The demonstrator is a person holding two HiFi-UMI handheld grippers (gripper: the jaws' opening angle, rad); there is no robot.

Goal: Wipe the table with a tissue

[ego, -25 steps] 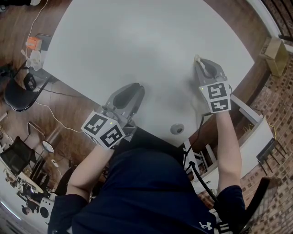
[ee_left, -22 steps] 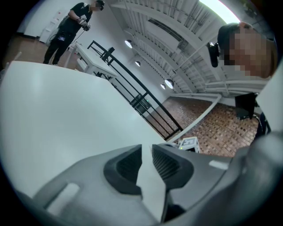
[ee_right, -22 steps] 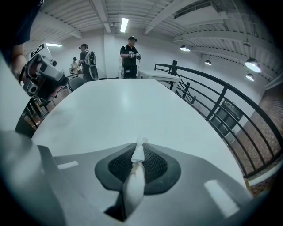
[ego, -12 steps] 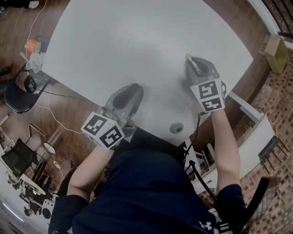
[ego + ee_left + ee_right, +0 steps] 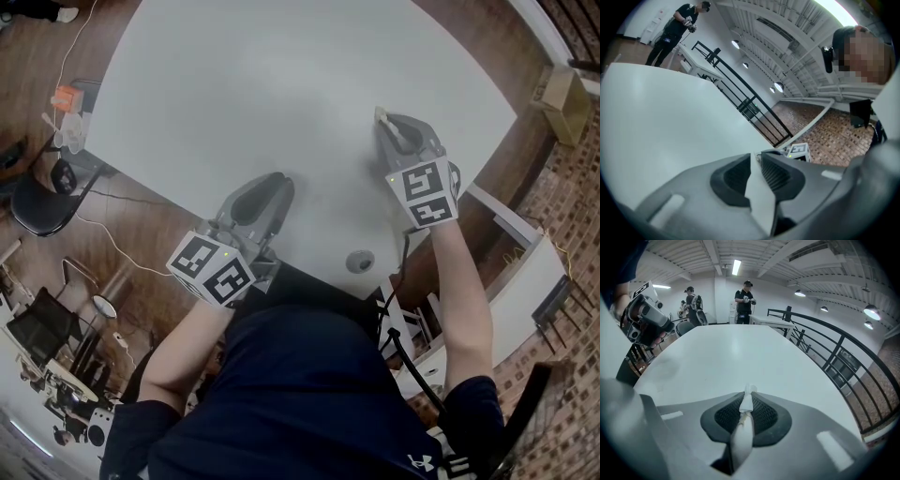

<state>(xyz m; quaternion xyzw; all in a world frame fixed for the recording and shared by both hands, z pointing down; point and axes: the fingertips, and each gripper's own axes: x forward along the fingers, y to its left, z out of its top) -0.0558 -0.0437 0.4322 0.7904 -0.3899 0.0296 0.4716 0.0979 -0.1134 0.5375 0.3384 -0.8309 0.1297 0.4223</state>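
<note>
Two grips, both clenched: the right gripper (image 5: pixel 747 397) pinches a twisted tissue (image 5: pixel 742 430) in its fingers, the left gripper (image 5: pixel 757 161) a flat white sheet (image 5: pixel 761 199), likely tissue too. I'd press the right tip flat onto the worktop (image 5: pixel 281 84) and sweep in overlapping strokes. Whether the tissue touches the worktop, I can't tell.

Light: bright, even, from ceiling strips (image 5: pixel 736 266).
Worktop (image 5: pixel 281 84): faint soft shadows.
Edges: fisheye bend, dark corners.
</note>
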